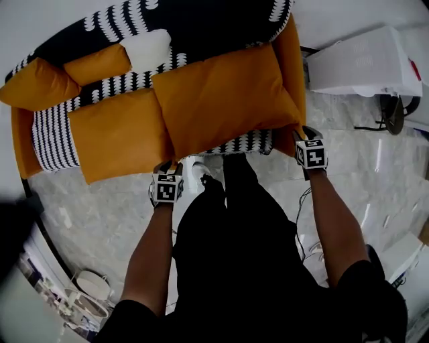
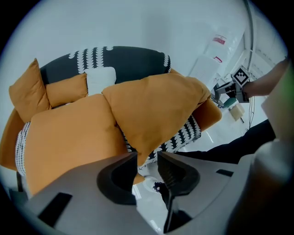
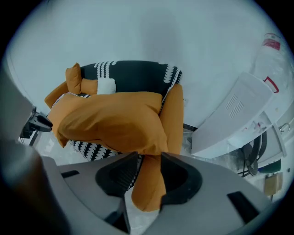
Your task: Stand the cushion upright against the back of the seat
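Observation:
A large orange cushion (image 1: 224, 100) (image 2: 156, 110) (image 3: 110, 121) lies tilted on the black-and-white patterned seat (image 1: 248, 142), its far edge toward the dark seat back (image 1: 201, 20). My left gripper (image 1: 167, 164) (image 2: 147, 160) is at its near left corner, jaws open, with the corner tip loose between them. At its near right corner, by the orange sofa arm (image 1: 291, 53), my right gripper (image 1: 305, 132) (image 3: 149, 160) is open too. The cushion corner ends just above its jaws, and orange sofa arm shows in the gap.
A second orange cushion (image 1: 114, 134) lies flat on the left of the seat. Two smaller orange cushions (image 1: 97, 65) (image 1: 33, 84) and a white one (image 1: 147, 48) rest at the back. A white appliance (image 1: 362, 60) stands right of the sofa. The person's legs (image 1: 248, 221) stand on marble floor.

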Action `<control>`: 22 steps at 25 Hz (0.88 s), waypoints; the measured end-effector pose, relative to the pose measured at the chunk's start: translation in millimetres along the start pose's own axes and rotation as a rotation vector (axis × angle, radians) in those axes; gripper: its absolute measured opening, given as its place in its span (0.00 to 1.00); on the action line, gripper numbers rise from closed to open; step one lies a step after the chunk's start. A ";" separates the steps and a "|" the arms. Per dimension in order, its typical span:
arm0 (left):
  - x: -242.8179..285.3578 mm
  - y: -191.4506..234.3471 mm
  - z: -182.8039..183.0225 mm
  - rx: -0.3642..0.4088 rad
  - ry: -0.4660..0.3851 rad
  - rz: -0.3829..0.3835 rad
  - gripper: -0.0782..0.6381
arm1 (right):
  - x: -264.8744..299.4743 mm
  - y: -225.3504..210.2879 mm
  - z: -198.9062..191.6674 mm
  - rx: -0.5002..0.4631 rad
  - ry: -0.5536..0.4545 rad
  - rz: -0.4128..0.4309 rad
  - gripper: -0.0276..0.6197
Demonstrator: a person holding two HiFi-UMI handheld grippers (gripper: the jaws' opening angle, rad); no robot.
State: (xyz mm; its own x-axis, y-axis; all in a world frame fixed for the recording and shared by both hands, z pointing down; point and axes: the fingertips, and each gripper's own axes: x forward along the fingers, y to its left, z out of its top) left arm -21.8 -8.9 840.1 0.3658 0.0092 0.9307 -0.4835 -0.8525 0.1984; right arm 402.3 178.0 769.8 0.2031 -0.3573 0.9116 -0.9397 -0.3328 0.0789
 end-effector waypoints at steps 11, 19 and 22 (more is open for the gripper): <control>50.0 12.8 -20.8 -0.125 0.119 0.042 0.36 | 55.4 -25.5 -17.1 0.020 0.168 0.004 0.33; 47.3 12.9 14.8 -0.116 0.043 0.048 0.21 | 55.8 -21.8 -4.0 -0.065 0.105 0.023 0.17; 29.4 16.0 34.2 -0.138 0.000 0.063 0.20 | 49.3 -20.6 1.3 0.011 0.073 0.065 0.13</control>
State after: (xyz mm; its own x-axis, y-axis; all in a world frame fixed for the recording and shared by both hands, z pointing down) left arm 8.4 -40.2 860.1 0.3314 -0.0427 0.9425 -0.6102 -0.7716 0.1796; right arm 432.0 166.1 812.6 0.1206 -0.3145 0.9416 -0.9471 -0.3207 0.0142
